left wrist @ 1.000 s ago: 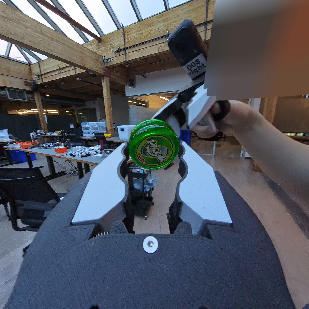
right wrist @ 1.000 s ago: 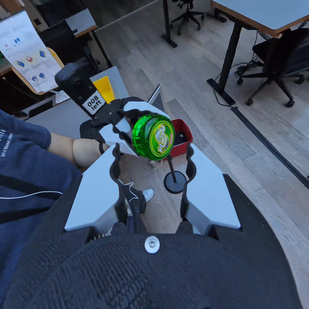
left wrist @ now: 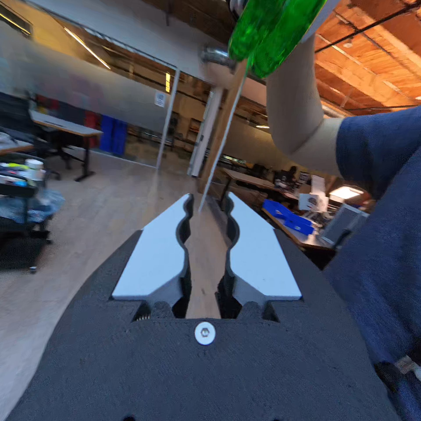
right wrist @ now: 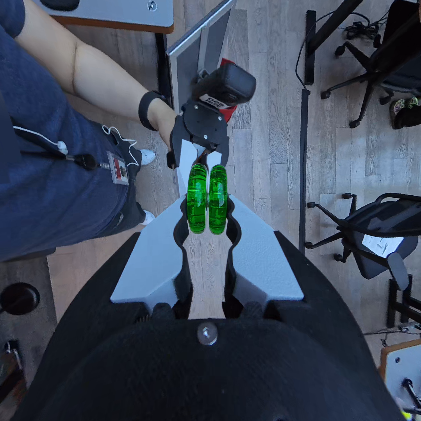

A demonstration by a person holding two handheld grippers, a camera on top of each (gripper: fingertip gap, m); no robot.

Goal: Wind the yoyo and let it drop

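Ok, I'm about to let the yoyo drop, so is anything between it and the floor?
Yes. The left gripper sits just past the yoyo, which the right gripper clamps, in line with the floor below. A red bin and a grey panel stand farther down near that line.

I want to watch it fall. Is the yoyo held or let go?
Held. The right gripper clamps the yoyo on both flat sides.
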